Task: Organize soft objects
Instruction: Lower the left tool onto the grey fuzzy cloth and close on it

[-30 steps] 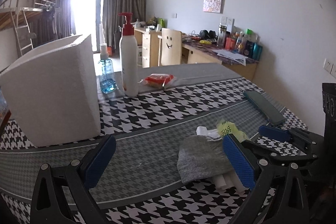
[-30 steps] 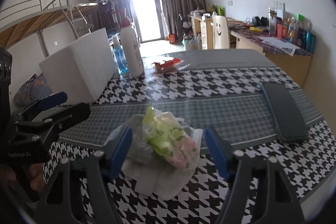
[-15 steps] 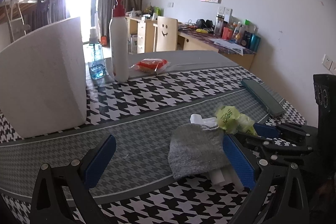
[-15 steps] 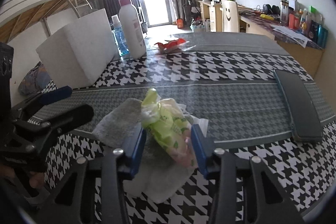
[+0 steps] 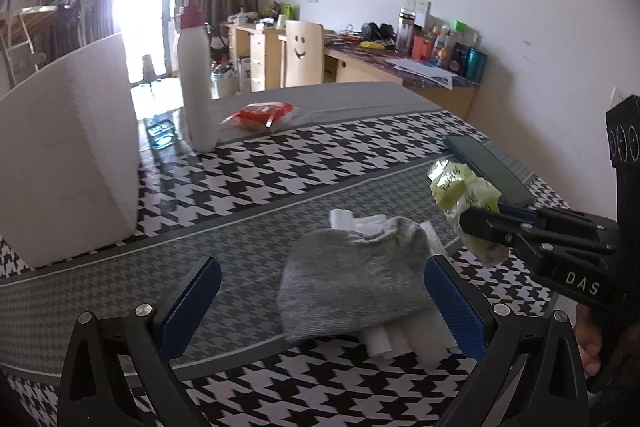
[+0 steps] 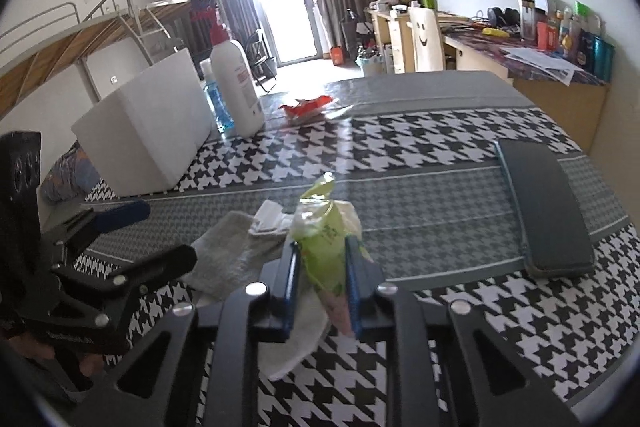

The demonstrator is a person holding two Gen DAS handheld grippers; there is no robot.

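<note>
Right gripper (image 5: 476, 223) (marked "DAS") closing on green packet (image 6: 324, 247).

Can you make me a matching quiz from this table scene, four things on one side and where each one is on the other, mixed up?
Things:
1. green packet
2. grey cloth
3. pump bottle
4. dark case

Places:
A. next to the white box
B. by the table's right edge
C. in the right gripper, its jaws closing on it
D. between the left gripper's open fingers

Pairs: 1-C, 2-D, 3-A, 4-B
</note>
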